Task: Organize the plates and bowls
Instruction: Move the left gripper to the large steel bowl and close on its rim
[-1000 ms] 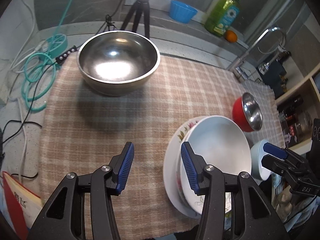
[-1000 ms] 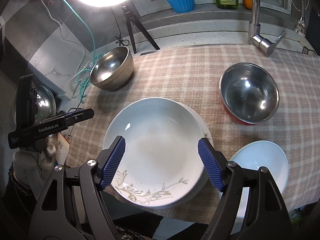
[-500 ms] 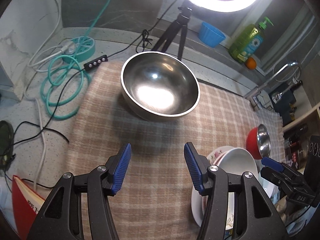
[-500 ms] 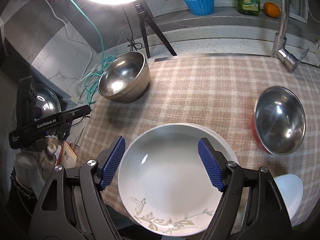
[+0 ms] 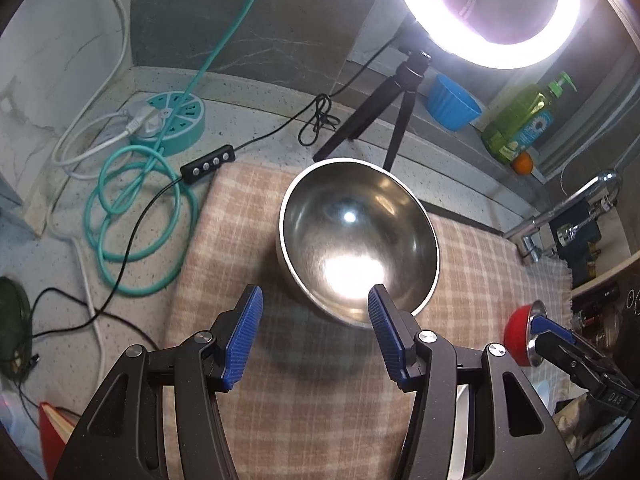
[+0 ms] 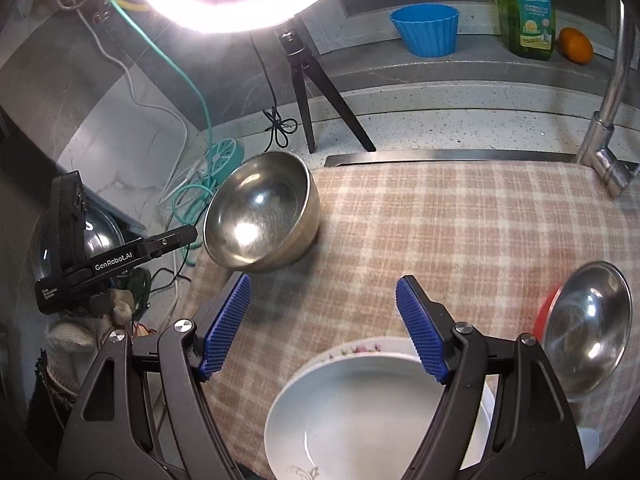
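A white ceramic bowl (image 6: 360, 412) already sits nested on a flowered plate (image 6: 352, 350). The large round steel bowl (image 5: 358, 240) stands apart beyond it, the red-sided steel bowl (image 6: 588, 328) alone beside it. Left tongs (image 5: 314, 334) gape empty before the large bowl; right tongs (image 6: 322, 326) gape empty too. One reads "GenRobot.AI".

Bare checked cloth (image 6: 460, 224) was left between the big steel bowl (image 5: 356, 240) and the red-sided bowl (image 6: 588, 332), so a wide lane was open there. Behind the steel bowl, the way was blocked by the tripod legs (image 6: 320, 96). To its left, coiled teal cable (image 5: 136, 208) was piled up. The near edge was taken by stacked white plates (image 6: 360, 412).
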Demonstrator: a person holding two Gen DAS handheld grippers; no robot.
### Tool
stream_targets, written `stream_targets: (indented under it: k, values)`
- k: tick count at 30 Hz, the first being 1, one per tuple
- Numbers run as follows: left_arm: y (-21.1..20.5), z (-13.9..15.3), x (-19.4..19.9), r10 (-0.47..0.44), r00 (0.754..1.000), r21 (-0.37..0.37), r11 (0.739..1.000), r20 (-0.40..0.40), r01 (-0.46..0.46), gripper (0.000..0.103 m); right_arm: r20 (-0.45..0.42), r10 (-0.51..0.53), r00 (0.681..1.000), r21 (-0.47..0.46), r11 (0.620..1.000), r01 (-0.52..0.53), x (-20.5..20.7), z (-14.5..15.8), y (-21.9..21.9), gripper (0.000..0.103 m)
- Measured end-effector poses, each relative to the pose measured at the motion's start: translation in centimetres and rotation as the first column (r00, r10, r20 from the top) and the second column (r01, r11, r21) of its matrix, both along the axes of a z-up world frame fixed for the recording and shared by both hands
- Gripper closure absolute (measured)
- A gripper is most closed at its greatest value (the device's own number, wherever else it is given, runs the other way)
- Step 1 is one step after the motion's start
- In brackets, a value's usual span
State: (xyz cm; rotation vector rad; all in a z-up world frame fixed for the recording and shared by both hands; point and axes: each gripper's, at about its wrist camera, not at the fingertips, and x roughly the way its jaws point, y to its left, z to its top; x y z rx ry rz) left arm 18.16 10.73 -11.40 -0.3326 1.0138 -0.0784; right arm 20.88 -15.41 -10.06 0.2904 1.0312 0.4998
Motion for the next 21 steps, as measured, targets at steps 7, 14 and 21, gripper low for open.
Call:
stream_targets:
  k: [7,14,21]
  values:
    - [0.5,-1.0,2.6,-0.007,1.000,0.001,1.000,-0.017,0.007,0.049,-0.078,0.009,0.997,0.060,0.998,-0.004,3.4,-2.1,1.6,0.025]
    - [1.9,-2.3,4.3,0.015,0.998,-0.049,0.999,-0.056,-0.018,0.059,-0.166,0.013,0.986,0.123,0.992,0.008,6.3,-4.3,3.3,0.037]
    - [2.2,-3.2,5.1,0.005,0.996,-0.076,0.997,-0.085,-0.012,0.076,-0.214,0.014,0.977,0.112,0.994,0.011,7.9,-5.9,4.6,0.054]
